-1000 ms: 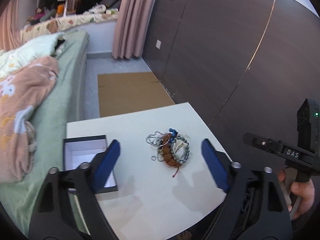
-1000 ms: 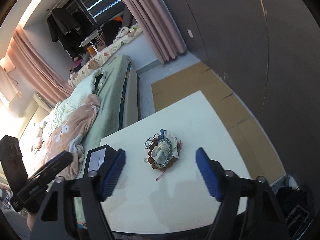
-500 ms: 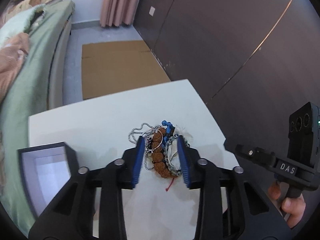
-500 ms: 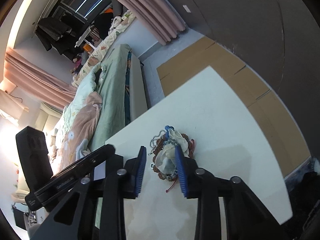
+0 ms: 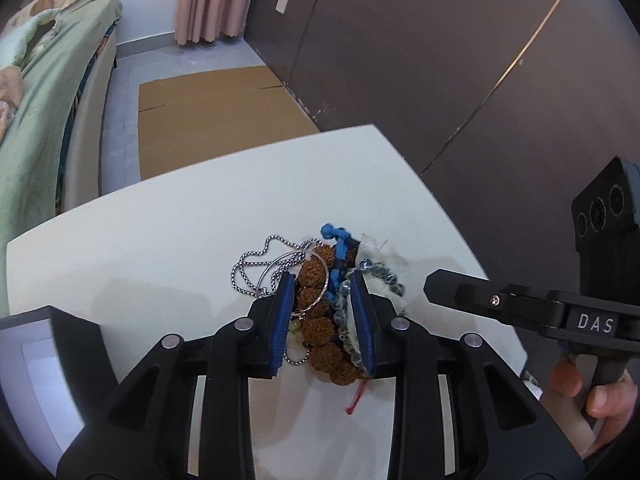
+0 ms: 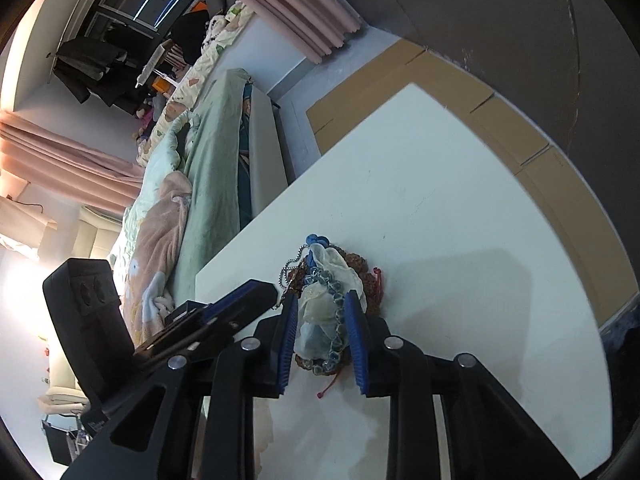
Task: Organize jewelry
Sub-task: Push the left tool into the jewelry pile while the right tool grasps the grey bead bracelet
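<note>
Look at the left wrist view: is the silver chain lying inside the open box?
No, the silver chain lies on the white table in the jewelry pile, apart from the box.

Both tools are matte black frames with blue ribbed pads (image 5: 282, 320) lining the fingers and round silver pivot screws (image 5: 243, 323) along the linkages. The right hand-held gripper (image 6: 322, 334) carries a white "DAS" marking (image 5: 595, 323) beside a small cross-head screw (image 5: 495, 299). A boxy black module (image 5: 606, 205) with three round lenses rises above it.

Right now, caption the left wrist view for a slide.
Left gripper straddling a jewelry pile on a white table.
</note>
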